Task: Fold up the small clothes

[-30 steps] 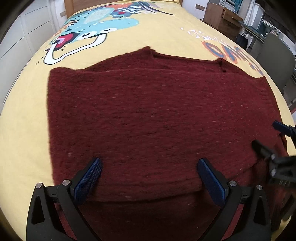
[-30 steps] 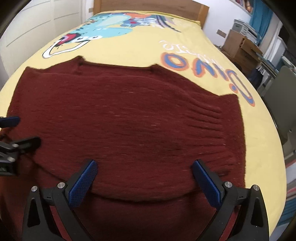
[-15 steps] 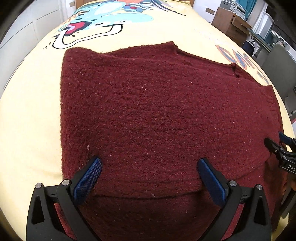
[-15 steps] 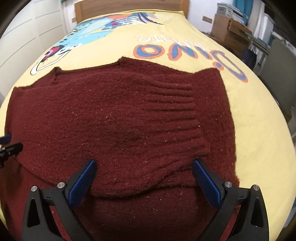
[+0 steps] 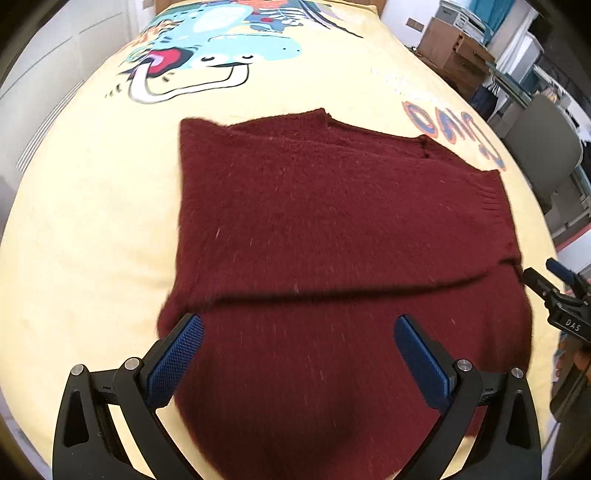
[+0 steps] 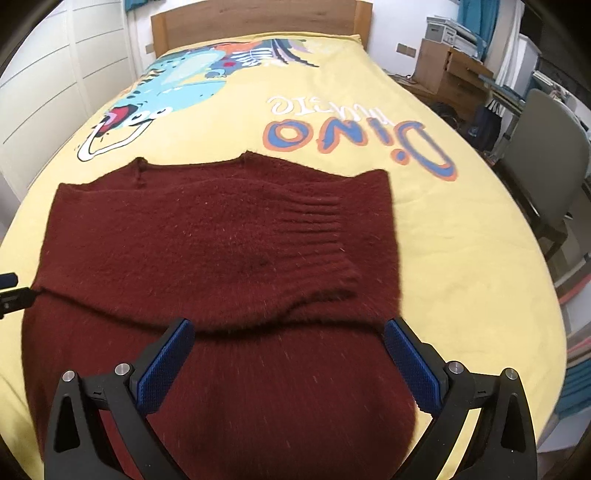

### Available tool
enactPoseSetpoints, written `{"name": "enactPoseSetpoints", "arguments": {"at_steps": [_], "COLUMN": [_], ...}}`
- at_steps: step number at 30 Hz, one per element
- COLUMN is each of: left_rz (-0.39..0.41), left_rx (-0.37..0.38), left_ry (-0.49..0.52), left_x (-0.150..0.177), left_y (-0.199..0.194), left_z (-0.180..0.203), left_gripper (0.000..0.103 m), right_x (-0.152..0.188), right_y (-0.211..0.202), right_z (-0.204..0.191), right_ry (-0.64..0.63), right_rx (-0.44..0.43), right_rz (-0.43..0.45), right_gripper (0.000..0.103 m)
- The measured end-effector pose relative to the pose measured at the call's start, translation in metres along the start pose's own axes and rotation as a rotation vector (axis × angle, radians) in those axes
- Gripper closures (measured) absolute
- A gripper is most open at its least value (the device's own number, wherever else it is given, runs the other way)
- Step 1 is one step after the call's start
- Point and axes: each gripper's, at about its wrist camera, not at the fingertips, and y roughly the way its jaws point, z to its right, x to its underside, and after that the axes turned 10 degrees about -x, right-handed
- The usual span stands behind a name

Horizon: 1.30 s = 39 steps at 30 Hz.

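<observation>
A dark red knitted sweater (image 5: 332,229) (image 6: 207,251) lies flat on the yellow bedspread (image 5: 92,221) (image 6: 461,229). Its upper part is folded over, leaving a fold edge across the middle, and a ribbed cuff (image 6: 325,218) lies on top at the right. My left gripper (image 5: 295,354) hovers open over the near half of the sweater, holding nothing. My right gripper (image 6: 286,354) is open too, just short of the fold edge. Each gripper shows at the edge of the other's view: the right gripper (image 5: 554,277) and the left gripper (image 6: 11,291).
The bedspread carries a cartoon dinosaur print (image 6: 166,96) and "Dino" lettering (image 6: 358,136). A wooden headboard (image 6: 258,18) is at the far end. A grey chair (image 6: 546,147) and cardboard boxes (image 6: 447,62) stand right of the bed. White cupboard doors (image 6: 48,74) line the left.
Both grippers have pulled back toward the near edge and risen. The sweater's fold edge now lies ahead of the fingertips, and more bedspread shows around it.
</observation>
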Motion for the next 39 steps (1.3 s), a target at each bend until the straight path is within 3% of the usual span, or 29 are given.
{"name": "enactPoseSetpoints", "arguments": {"at_steps": [11, 20, 28, 34, 37, 39], "left_rz": [-0.105, -0.203, -0.253, -0.276, -0.279, -0.279], "left_rx": [-0.067, -0.04, -0.019, 0.041, 0.072, 0.086], "left_ry": [-0.029, -0.084, -0.067, -0.107, -0.106, -0.102], "left_x": [0.077, 0.128, 0.144, 0.145, 0.146, 0.144], "left_y": [-0.022, -0.015, 0.006, 0.024, 0.025, 0.024], "left_z": [-0.018, -0.03, -0.026, -0.034, -0.035, -0.035], "left_gripper": [0.001, 0.001, 0.001, 0.003, 0.017, 0.041], "right_x": [0.083, 0.133, 0.154, 0.158, 0.159, 0.16], "right_y": [-0.05, -0.041, -0.016, -0.011, -0.01, -0.01], "right_z": [0.029, 0.048, 0.049, 0.048, 0.05, 0.05], "right_ry": [0.09, 0.198, 0.221, 0.221, 0.228, 0.229], "right_rx": [0.005, -0.037, -0.086, -0.095, -0.096, -0.096], "right_rz": [-0.066, -0.184, -0.302, -0.328, -0.333, -0.336], "right_gripper": [0.0, 0.0, 0.0, 0.0, 0.0, 0.0]}}
